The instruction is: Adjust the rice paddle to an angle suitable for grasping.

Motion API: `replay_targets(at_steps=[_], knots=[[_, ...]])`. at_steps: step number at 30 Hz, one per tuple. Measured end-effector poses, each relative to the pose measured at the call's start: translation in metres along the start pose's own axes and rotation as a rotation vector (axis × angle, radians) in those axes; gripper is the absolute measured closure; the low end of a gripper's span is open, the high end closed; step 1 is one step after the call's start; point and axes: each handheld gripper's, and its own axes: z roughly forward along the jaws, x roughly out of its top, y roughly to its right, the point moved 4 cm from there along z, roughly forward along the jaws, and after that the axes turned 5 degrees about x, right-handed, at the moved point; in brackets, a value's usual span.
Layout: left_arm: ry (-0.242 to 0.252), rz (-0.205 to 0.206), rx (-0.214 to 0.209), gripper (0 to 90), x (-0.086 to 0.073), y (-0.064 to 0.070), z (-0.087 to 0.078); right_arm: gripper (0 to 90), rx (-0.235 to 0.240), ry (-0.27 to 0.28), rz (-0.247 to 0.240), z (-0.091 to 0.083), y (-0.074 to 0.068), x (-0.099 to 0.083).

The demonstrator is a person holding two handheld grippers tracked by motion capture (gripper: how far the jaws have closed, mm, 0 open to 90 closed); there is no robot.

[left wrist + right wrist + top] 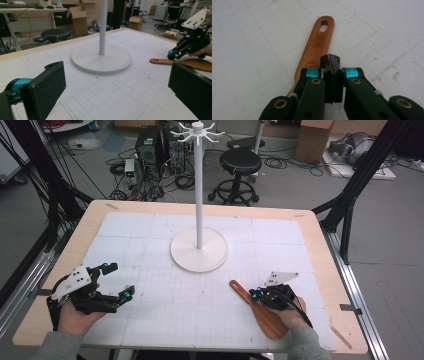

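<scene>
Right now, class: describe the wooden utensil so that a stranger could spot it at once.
Find the white stand at mid-table. Toward the person's right lies a wooden spatula, beside the right gripper. It is the one brown thing on the white mat, with a hanging slot in its handle.

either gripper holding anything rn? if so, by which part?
Nothing is held. The left gripper is open over bare mat. The right gripper has its jaws shut together with nothing between them, right beside the wooden spatula handle.
</scene>
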Motion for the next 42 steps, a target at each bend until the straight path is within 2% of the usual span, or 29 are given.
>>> replay_targets(at_steps=[1, 9, 16, 17, 24, 34, 35, 39, 42], knots=[[0.0, 0.001, 0.0, 1.8, 0.0, -0.001, 0.001, 90.0, 0.023, -0.013, -0.015, 0.003, -0.005, 0.003], [-0.004, 0.008, 0.002, 1.8, 0.001, -0.003, 0.005, 90.0, 0.044, -0.037, -0.054, 0.007, -0.01, 0.007], [-0.005, 0.015, -0.001, 1.8, 0.003, -0.006, 0.011, 90.0, 0.058, -0.05, -0.051, 0.007, -0.009, 0.009], [-0.006, 0.018, -0.001, 1.8, 0.003, -0.006, 0.012, 90.0, 0.073, -0.064, -0.06, 0.008, -0.012, 0.011], [0.003, 0.016, 0.002, 1.8, 0.004, -0.009, 0.015, 90.0, 0.093, -0.099, -0.104, 0.014, -0.023, 0.016], [-0.006, 0.031, 0.006, 1.8, 0.003, -0.007, 0.016, 90.0, 0.119, -0.1, -0.111, 0.015, -0.031, 0.017], [-0.004, 0.028, 0.006, 1.8, 0.004, -0.007, 0.015, 90.0, 0.138, -0.101, -0.119, 0.016, -0.034, 0.017], [-0.004, 0.034, 0.008, 1.8, 0.004, -0.006, 0.012, 90.0, 0.161, -0.104, -0.139, 0.018, -0.038, 0.017], [-0.003, 0.039, 0.008, 1.8, 0.004, -0.004, 0.011, 90.0, 0.16, -0.103, -0.137, 0.018, -0.037, 0.017]])
